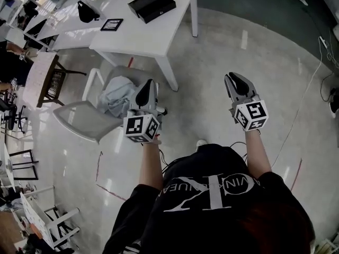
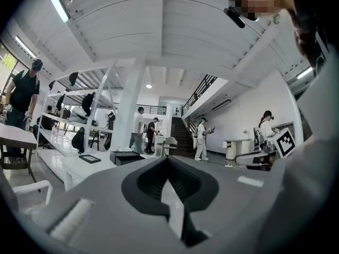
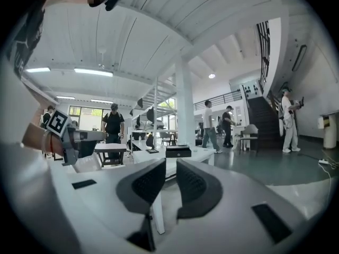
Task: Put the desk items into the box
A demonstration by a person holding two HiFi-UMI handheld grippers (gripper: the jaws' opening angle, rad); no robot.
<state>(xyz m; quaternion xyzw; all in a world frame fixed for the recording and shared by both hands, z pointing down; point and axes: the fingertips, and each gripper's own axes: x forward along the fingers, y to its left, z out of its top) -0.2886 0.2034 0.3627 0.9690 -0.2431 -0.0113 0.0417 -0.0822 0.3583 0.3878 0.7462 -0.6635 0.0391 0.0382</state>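
Note:
A white table (image 1: 159, 28) stands ahead of me with a black box (image 1: 152, 5), a small black framed item (image 1: 112, 24) and a black bag (image 1: 87, 12) on it. I hold both grippers in the air over the floor, well short of the table. My left gripper (image 1: 148, 84) hangs above a chair, its jaws touching at the tips with nothing between them. My right gripper (image 1: 234, 78) is shut and empty too, with only a thin slit between its jaws. The left gripper view looks past that gripper (image 2: 168, 163) to the black box (image 2: 130, 156). The right gripper view looks past that gripper (image 3: 170, 165) to the box (image 3: 178, 152).
A grey chair (image 1: 79, 121) with a crumpled cloth (image 1: 117, 97) stands just in front of the table's near leg (image 1: 168, 74). A stool (image 1: 39, 78) and more chairs are on the left. A cable (image 1: 312, 83) runs along the floor at right. People stand far off (image 2: 201, 139).

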